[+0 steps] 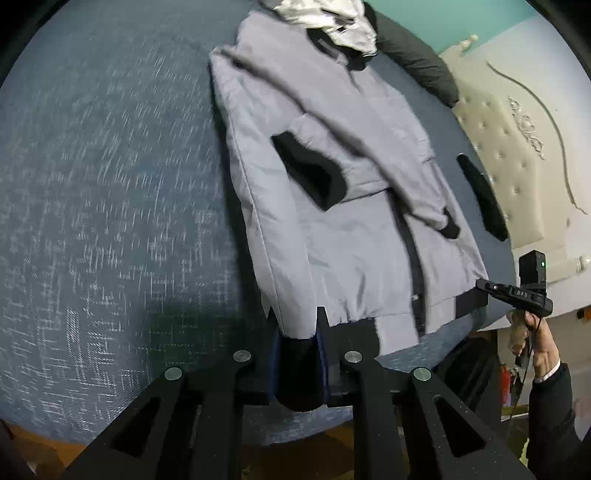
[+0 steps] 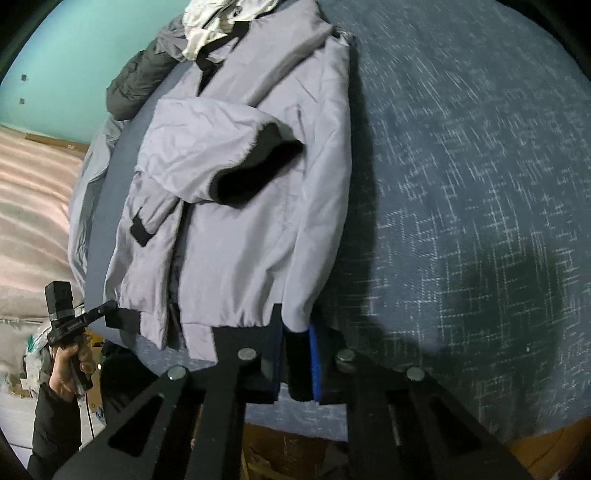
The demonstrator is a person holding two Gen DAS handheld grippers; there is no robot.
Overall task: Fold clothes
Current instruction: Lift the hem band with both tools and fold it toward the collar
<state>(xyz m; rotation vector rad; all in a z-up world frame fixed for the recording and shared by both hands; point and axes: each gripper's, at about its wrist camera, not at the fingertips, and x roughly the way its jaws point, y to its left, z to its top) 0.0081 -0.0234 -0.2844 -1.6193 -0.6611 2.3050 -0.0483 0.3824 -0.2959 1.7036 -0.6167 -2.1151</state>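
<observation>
On the gripper point(image 1: 515, 291) gripping the jacket point(image 1: 332, 166), "DAS".

On your left-wrist view, bare blue bed cover point(image 1: 103, 192) lies wide open left of the grey jacket point(image 1: 332, 177). Right of it, only a narrow strip stays free before the padded headboard point(image 1: 517, 155). At the far end, a dark garment point(image 1: 413, 48) and a white one point(image 1: 332, 18) crowd the collar.

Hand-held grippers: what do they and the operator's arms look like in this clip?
Each hand-held gripper is matte black, with slotted linkage arms, round silver pivot bolts and blue-edged finger pads. Seen from outside, the right hand-held gripper carries a boxy black module with a green light and white lettering; a thin black cable hangs below. Bare hands, black sleeves, white cuff.
</observation>
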